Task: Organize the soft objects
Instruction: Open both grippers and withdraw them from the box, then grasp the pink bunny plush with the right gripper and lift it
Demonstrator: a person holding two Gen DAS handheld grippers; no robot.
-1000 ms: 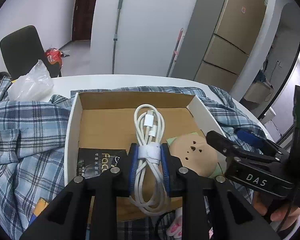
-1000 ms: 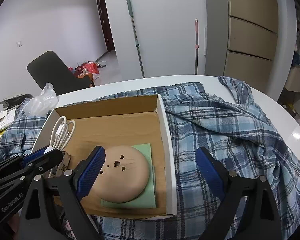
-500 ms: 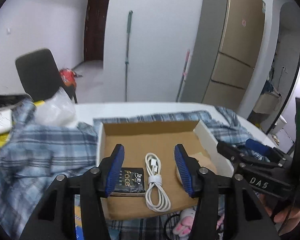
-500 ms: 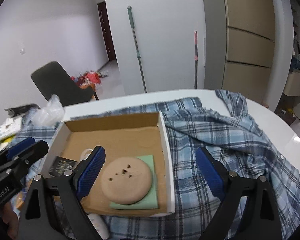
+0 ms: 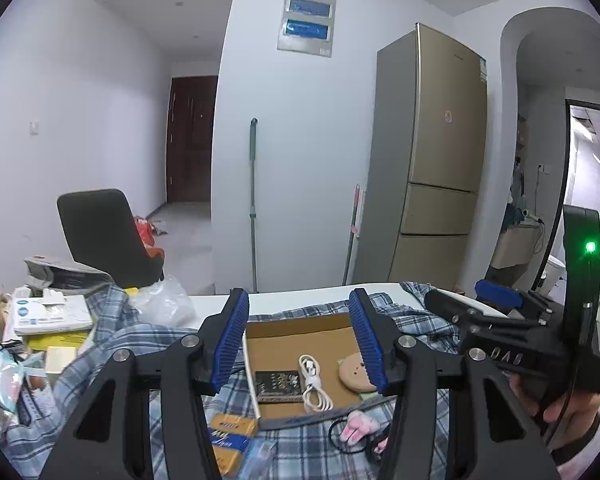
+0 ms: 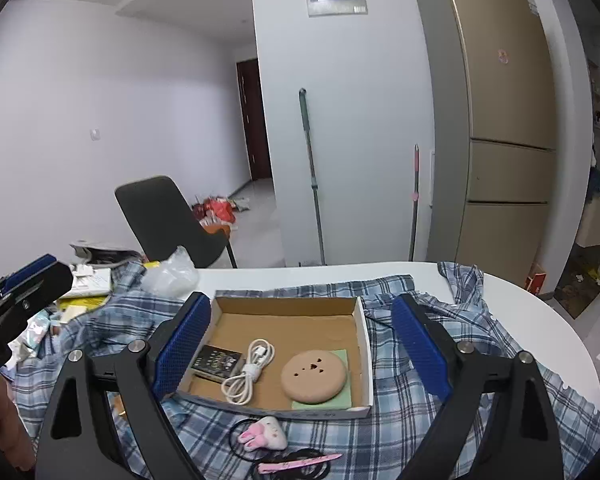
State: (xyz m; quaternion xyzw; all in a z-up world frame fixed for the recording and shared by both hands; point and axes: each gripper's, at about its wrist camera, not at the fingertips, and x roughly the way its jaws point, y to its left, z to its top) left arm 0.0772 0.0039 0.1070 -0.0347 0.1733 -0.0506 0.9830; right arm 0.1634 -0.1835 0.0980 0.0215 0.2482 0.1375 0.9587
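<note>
Shallow white-walled cardboard box on a blue plaid shirt spread over the white round table; contents: coiled white charging cable, round tan cushion-like pad atop a green square sponge, and a black packet. Pink plush hair tie lies just outside the box's near wall. Left gripper and right gripper: jaws spread, nothing between them.

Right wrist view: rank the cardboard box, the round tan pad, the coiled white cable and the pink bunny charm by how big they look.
1. cardboard box, clearly largest
2. round tan pad
3. coiled white cable, close to the pad in spread, so those two are unsure
4. pink bunny charm, smallest, though nearest the camera
</note>
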